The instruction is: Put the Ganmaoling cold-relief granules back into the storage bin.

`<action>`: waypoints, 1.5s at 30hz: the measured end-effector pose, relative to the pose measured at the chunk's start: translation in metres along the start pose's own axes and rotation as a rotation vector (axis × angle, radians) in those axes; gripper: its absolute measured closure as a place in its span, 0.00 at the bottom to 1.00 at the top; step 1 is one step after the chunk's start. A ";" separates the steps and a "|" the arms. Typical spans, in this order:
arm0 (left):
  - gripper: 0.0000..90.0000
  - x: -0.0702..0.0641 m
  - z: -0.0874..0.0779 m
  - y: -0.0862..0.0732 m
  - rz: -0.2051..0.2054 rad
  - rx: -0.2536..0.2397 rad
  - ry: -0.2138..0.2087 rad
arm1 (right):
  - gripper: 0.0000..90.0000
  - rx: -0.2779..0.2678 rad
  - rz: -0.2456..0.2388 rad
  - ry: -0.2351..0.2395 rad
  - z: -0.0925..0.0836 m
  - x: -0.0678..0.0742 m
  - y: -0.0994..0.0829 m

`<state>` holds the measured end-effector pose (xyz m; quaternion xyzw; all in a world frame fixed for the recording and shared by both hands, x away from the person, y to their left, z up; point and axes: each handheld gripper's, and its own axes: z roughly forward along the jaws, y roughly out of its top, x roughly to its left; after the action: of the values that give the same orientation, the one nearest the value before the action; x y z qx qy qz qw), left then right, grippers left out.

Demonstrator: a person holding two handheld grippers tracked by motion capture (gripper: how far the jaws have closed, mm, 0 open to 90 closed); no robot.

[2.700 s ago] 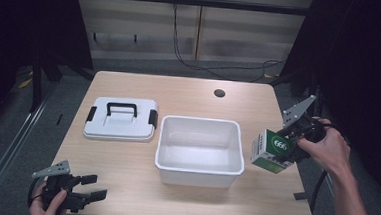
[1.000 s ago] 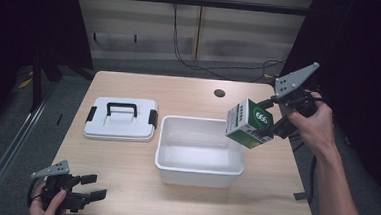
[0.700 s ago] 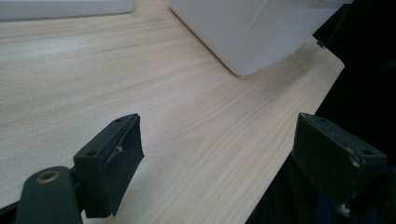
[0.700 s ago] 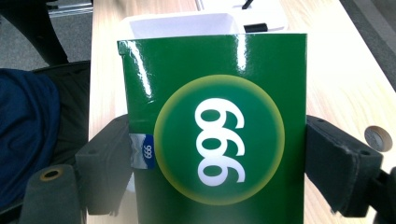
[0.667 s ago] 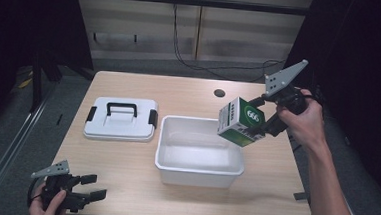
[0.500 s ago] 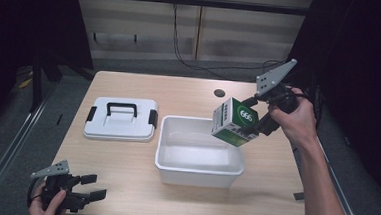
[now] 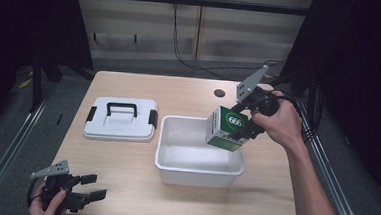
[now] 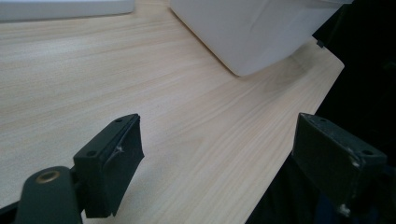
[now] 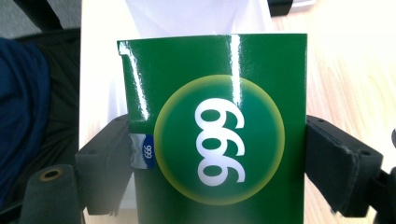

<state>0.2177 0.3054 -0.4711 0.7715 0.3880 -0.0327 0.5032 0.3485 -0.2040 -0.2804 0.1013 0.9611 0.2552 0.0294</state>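
My right gripper is shut on a green box marked 666, tilted and held in the air over the right end of the white bin. In the right gripper view both black pads clamp the sides of the green box, with the gripper looking down at the bin's inside. My left gripper rests at the table's front left corner, jaws wide apart and nothing between them. The left gripper view shows the left gripper low over bare wood, with the white bin ahead.
A white lid with a black handle and side clips lies flat to the left of the bin. A dark round hole marks the table's far side. The wooden table has open surface at the front left. Cables hang at the right edge.
My right hand has carried the green box leftward and slightly down, from the table's right edge to above the bin's right end. The left gripper has stayed still.
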 end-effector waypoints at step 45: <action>0.18 -0.001 -0.002 0.001 0.012 -0.016 0.006 | 0.17 0.337 -0.061 0.065 0.089 -0.005 0.000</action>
<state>0.2166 0.3061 -0.4693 0.7699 0.3850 -0.0241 0.5084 0.3630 -0.1621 -0.3581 0.0675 0.9933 0.0927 -0.0113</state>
